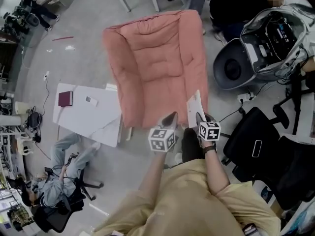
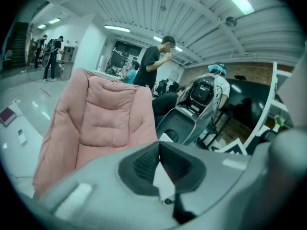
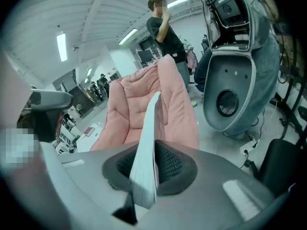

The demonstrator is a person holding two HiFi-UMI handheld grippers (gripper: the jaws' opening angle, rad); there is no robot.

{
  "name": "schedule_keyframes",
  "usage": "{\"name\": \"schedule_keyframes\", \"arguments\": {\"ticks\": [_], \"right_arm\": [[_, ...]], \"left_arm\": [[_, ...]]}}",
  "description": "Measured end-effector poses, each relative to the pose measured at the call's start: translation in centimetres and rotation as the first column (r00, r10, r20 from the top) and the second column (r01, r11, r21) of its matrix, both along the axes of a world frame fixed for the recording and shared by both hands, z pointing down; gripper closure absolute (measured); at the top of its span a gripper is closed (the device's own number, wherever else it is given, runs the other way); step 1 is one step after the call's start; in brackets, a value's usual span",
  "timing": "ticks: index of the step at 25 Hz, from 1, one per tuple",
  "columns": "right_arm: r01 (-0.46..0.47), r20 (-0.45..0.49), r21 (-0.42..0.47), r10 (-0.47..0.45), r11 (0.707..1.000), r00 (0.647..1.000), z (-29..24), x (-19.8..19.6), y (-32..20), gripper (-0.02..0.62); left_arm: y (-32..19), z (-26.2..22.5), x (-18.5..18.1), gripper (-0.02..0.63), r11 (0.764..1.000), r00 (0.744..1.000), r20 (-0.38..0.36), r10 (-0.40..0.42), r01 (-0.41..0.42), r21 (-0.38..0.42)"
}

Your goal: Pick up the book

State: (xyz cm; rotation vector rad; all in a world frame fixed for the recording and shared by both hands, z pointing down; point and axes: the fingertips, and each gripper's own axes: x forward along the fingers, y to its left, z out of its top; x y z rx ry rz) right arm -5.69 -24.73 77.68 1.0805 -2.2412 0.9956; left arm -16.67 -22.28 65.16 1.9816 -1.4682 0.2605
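A thin white book stands on edge just above the front right corner of the pink cushioned chair. My right gripper is shut on the book's lower edge. In the right gripper view the book runs edge-on up between the dark pads, with the pink chair behind it. My left gripper hovers to the left of the book, apart from it. Its jaws meet at the tips and hold nothing, with the pink chair ahead.
A low white table with a maroon notebook stands left of the chair. A grey pod-shaped machine and a black office chair are on the right. A person sits at lower left; another person stands behind the chair.
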Motion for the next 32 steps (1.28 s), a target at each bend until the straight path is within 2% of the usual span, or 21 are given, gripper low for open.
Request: {"name": "schedule_keyframes", "arguments": {"ticks": [3, 6, 13, 19, 24, 27, 29, 32], "right_arm": [[0.055, -0.025, 0.096, -0.053, 0.994, 0.998, -4.0, -0.4, 1.2, 0.546], [0.114, -0.063, 0.211, -0.103, 0.971, 0.993, -8.4, -0.6, 1.7, 0.548], [0.102, -0.010, 0.437, -0.109, 0.894, 0.994, -20.7, -0.7, 1.8, 0.548], [0.046, 0.062, 0.646, -0.113, 0.762, 0.992, -32.7, -1.1, 3.3, 0.548], [0.000, 0.110, 0.749, -0.125, 0.662, 0.986, -40.3, 0.1, 5.9, 0.548], [-0.020, 0.130, 0.785, -0.131, 0.620, 0.983, -43.3, 0.5, 7.1, 0.548], [-0.031, 0.133, 0.798, -0.126, 0.602, 0.983, -44.4, 0.7, 7.7, 0.548], [-0.027, 0.121, 0.810, -0.121, 0.586, 0.985, -45.0, 0.7, 8.5, 0.548]], "left_arm": [[1.2, -2.2, 0.4, 0.603, 0.999, 1.000, 0.007, 0.007, -0.008, 0.051], [2.0, -4.4, 1.0, 0.604, 0.995, 1.000, 0.007, 0.006, -0.006, 0.103], [2.7, -11.1, 1.6, 0.604, 0.966, 0.999, 0.027, -0.016, 0.009, 0.258], [3.6, -19.7, -0.1, 0.604, 0.907, 0.998, 0.043, -0.051, 0.028, 0.420], [5.4, -26.0, -0.3, 0.604, 0.846, 0.994, 0.068, -0.084, 0.035, 0.532], [6.5, -29.4, -0.2, 0.604, 0.807, 0.992, 0.084, -0.094, 0.027, 0.590], [7.2, -30.6, 0.1, 0.604, 0.790, 0.990, 0.103, -0.094, 0.012, 0.613], [8.1, -30.7, 0.2, 0.604, 0.790, 0.986, 0.132, -0.106, 0.003, 0.614]]}}
